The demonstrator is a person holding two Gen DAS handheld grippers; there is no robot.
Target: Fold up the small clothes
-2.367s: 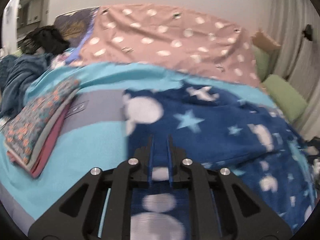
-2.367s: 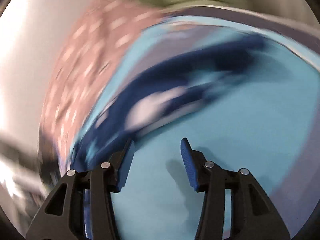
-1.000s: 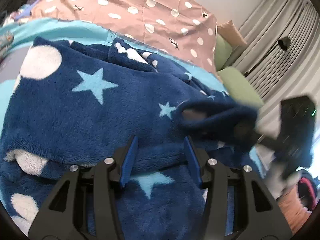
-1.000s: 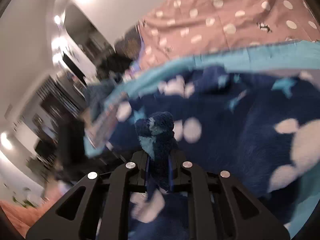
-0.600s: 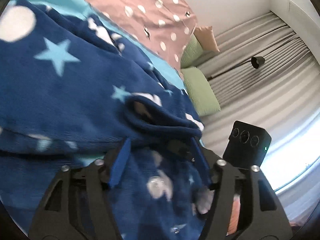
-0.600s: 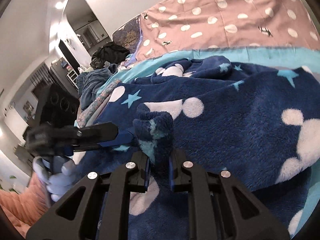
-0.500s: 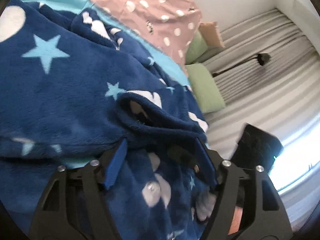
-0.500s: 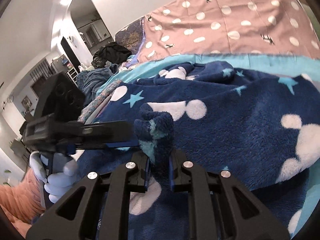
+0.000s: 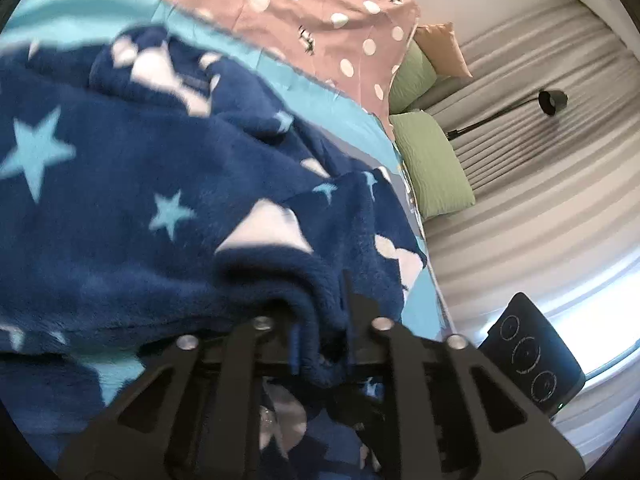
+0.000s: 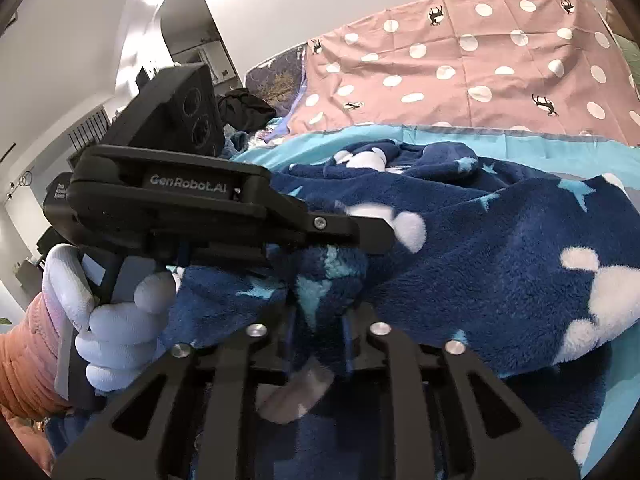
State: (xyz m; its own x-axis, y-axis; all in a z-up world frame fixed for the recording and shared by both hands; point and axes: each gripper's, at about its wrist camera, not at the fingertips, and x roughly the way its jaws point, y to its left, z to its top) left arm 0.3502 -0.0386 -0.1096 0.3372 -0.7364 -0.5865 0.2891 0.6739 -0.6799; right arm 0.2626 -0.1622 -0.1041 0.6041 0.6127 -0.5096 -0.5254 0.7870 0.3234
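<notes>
Two grippers meet at one bunched edge of a navy fleece garment (image 9: 132,184) that lies spread over a turquoise sheet (image 9: 72,4).

Left wrist view: the left gripper (image 9: 320,344) has just closed, and its jaws now pinch a thick rolled hem of the fleece, which fills the narrow gap and bulges over it. Most of the garment sprawls up and to the left across the sheet, rumpled, with stars and white blobs showing. A pink dotted cover (image 9: 316,12) lies beyond it, green pillows (image 9: 432,168) sit by the curtain, and the back of the other tool shows at lower right.

Right wrist view: the right gripper (image 10: 320,336) has a wad of the same fleece (image 10: 500,252) between its jaws, which have just been easing apart; the cloth appears to touch both pads, so I read it as held, loosely. The left gripper (image 10: 362,236) comes in from the left, gripped by a gloved hand (image 10: 104,320), its tip clamped on the fleece just above the right one's jaws.

This looks like a handover of the hem. Next, the right gripper should probably let go fully and take another corner, so the garment can be pulled flat before folding.
</notes>
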